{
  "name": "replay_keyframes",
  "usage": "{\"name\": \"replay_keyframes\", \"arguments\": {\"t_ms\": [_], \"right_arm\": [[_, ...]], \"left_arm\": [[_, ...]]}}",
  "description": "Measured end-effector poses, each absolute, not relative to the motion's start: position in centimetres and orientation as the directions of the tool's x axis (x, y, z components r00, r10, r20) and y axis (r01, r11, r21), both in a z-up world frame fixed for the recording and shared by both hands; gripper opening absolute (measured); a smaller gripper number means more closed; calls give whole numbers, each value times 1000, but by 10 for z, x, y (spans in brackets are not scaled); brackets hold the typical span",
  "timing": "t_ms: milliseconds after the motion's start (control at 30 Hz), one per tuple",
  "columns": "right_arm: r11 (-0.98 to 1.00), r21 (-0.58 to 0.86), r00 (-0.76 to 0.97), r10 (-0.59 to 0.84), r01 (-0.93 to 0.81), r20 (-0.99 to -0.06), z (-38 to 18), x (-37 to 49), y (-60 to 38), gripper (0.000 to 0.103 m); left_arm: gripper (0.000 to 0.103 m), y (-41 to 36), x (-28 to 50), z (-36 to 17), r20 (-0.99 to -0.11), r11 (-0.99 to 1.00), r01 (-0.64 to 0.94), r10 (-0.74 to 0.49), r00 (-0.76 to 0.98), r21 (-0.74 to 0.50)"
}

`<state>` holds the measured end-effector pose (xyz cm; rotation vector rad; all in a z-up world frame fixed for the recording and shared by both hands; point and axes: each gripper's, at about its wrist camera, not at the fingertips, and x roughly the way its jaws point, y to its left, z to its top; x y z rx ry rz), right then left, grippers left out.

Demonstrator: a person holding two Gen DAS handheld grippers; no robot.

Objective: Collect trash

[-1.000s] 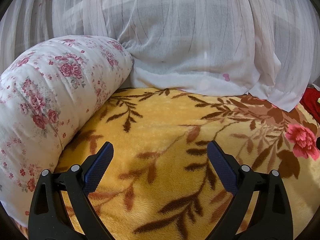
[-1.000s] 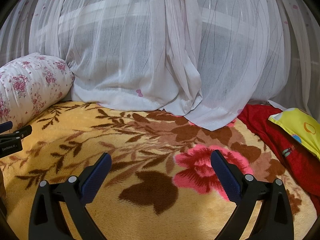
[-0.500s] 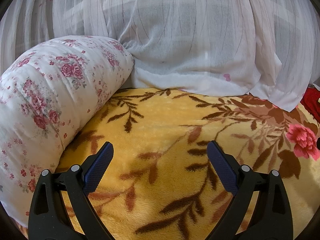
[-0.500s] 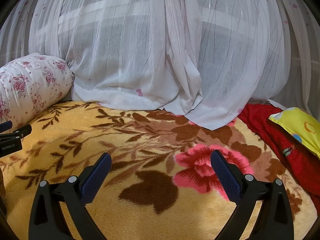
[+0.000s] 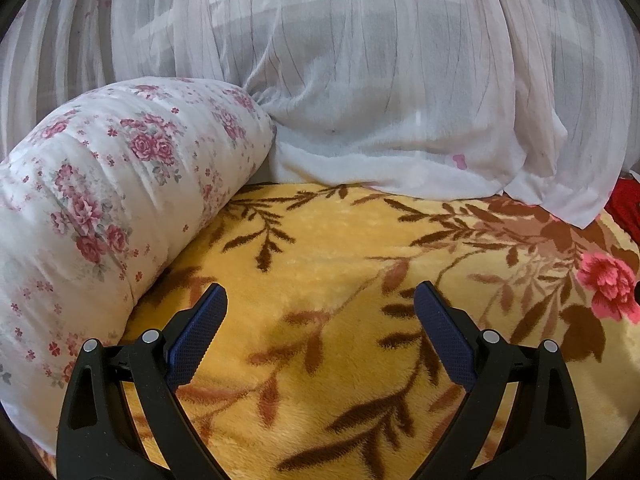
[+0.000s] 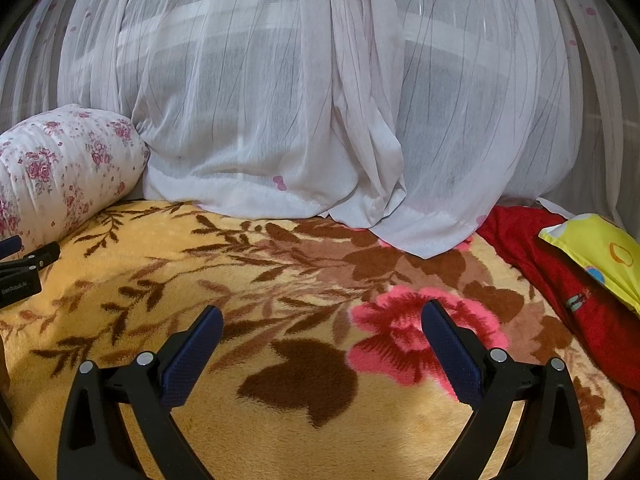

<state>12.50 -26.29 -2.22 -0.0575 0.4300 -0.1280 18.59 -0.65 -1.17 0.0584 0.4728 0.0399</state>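
No trash shows in either view. My left gripper (image 5: 320,296) hovers open over a yellow plush blanket (image 5: 328,248) with brown leaf prints, nothing between its blue pads. My right gripper (image 6: 322,316) is open too, above the same blanket (image 6: 200,280) near a pink flower print (image 6: 404,332). The left gripper's black tip (image 6: 24,264) pokes in at the left edge of the right wrist view.
A white bolster with pink roses (image 5: 92,208) lies along the blanket's left side. A sheer white curtain (image 5: 380,100) hangs across the back and bunches onto the blanket. At the right lie a red cloth (image 6: 560,280) and a yellow pillow (image 6: 600,256).
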Motion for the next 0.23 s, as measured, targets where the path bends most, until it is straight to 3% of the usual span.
{"name": "replay_keyframes", "arguments": {"t_ms": [233], "right_arm": [[990, -83, 901, -136, 111, -413, -23, 125, -263, 98]], "left_arm": [[92, -7, 189, -14, -473, 998, -21, 48, 880, 62]]}}
